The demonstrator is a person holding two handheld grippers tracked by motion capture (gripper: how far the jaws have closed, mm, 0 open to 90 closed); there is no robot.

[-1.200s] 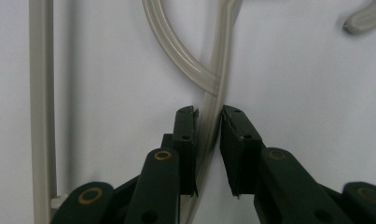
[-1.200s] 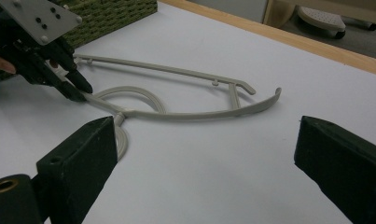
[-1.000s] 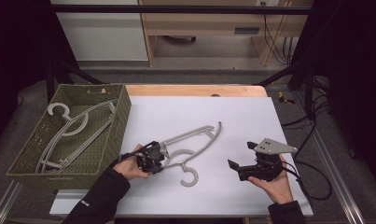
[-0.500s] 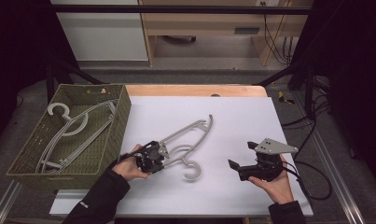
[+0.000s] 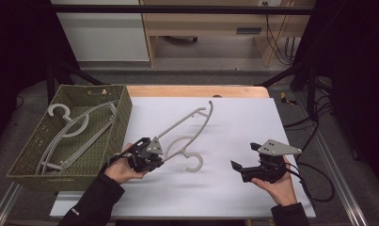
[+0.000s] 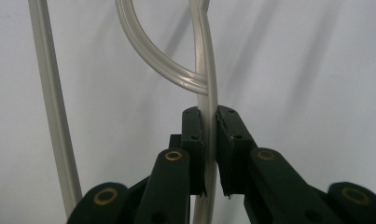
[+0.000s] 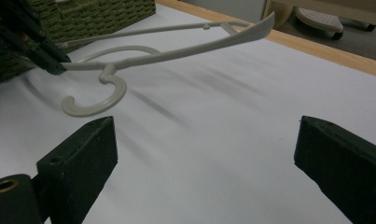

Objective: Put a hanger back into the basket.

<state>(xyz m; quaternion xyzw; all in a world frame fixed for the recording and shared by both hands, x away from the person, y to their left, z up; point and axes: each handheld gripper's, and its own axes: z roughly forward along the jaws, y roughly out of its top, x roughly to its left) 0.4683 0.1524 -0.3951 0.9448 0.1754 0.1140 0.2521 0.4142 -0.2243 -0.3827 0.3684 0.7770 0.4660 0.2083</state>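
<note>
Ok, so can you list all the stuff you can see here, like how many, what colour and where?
pale grey plastic hanger: one, held at one end over the white table, hook toward the person
grey plastic hangers in the basket: several, exact count unclear
olive-green woven basket: one, left on the table
white table sheet: one, covers the wooden table
left hand-held gripper: one, black, shut on the hanger
right hand-held gripper: one, black, open, holding nothing

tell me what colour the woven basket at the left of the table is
Olive green, the rectangular woven basket shows best in the high view.
</note>
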